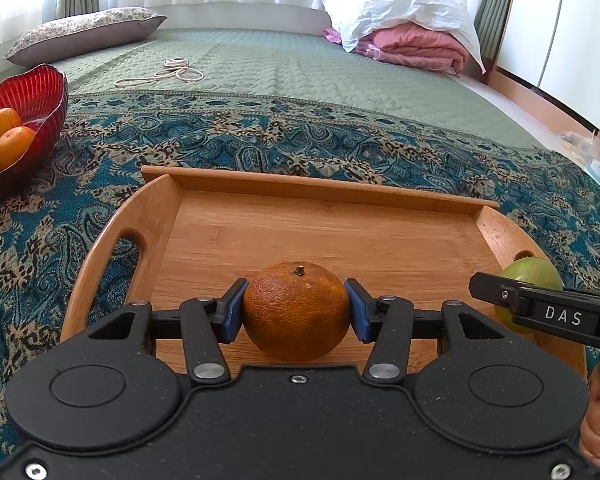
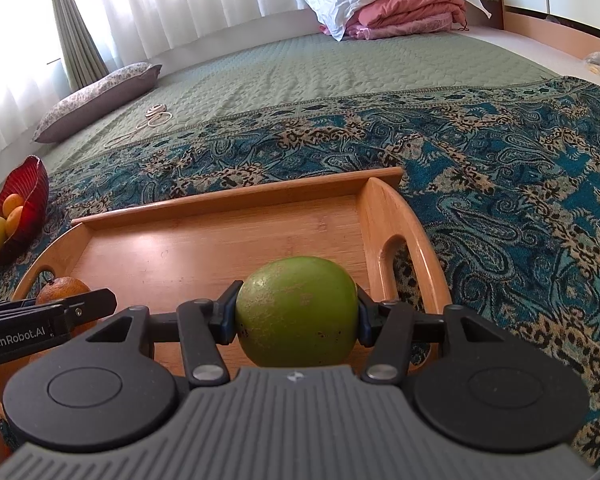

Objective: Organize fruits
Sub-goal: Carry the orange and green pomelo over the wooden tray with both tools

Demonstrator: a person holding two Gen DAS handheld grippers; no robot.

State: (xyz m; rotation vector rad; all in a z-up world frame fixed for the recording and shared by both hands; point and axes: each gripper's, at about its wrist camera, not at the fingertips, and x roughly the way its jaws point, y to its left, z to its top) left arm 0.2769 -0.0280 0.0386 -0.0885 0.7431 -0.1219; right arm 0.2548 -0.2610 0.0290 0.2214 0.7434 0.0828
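My left gripper (image 1: pixel 296 312) clamps the round dark-orange mandarin (image 1: pixel 296 316) over the bamboo tray (image 1: pixel 260 220); at three o'clock, my right gripper (image 2: pixel 297 314) clamps the smooth green fruit (image 2: pixel 297 312).

A dark orange (image 1: pixel 296 312), stem up, sits near the wooden tray's (image 1: pixel 320 228) front edge; a green fruit (image 2: pixel 297 310) sits by its right handle; a red bowl (image 1: pixel 32 96) of fruit lies off its left end.

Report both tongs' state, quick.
Left tongs: closed on the orange, over the wooden tray.
Right tongs: closed on the green fruit.
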